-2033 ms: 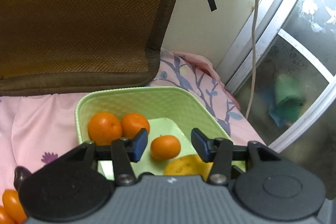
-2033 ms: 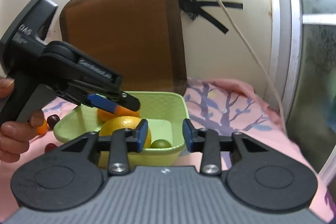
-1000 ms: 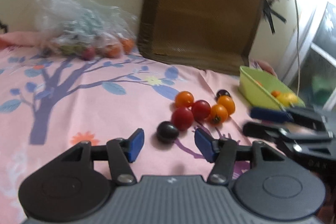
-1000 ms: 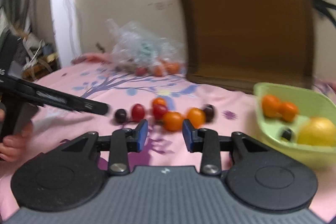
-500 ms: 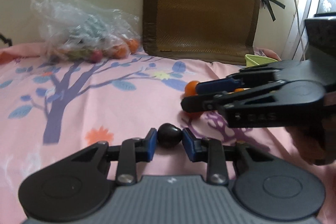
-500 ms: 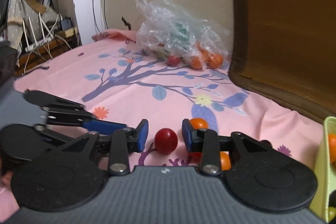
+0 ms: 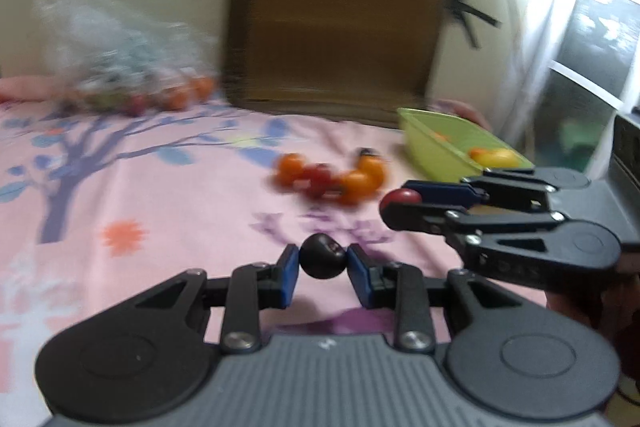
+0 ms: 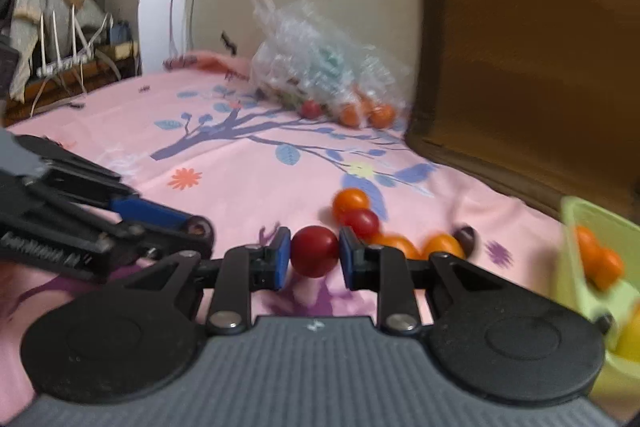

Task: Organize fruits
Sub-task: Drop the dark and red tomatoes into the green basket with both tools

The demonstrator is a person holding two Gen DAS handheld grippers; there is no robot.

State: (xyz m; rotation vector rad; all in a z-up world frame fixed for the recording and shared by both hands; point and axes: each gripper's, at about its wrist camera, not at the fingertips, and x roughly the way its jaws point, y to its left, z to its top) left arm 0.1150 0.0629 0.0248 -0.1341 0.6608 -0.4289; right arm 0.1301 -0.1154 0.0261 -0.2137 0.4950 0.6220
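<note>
Left wrist view: blurred loose tomatoes (image 7: 332,179); green basket (image 7: 436,147) half cut off.

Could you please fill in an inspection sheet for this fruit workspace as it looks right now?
Surface: pink floral cloth, soft.
Job's things: dark fruit and red fruit each gripped; loose cluster of small fruits on the cloth; green basket at the right holds orange and yellow fruit.
Clutter: clear plastic bag with more fruit by the wall.
Grippers: left gripper shut on dark fruit; right gripper, jaws just closing, shut on red fruit.
Cables: blurred white cord by the window.
Surroundings: brown cushion against the wall.
</note>
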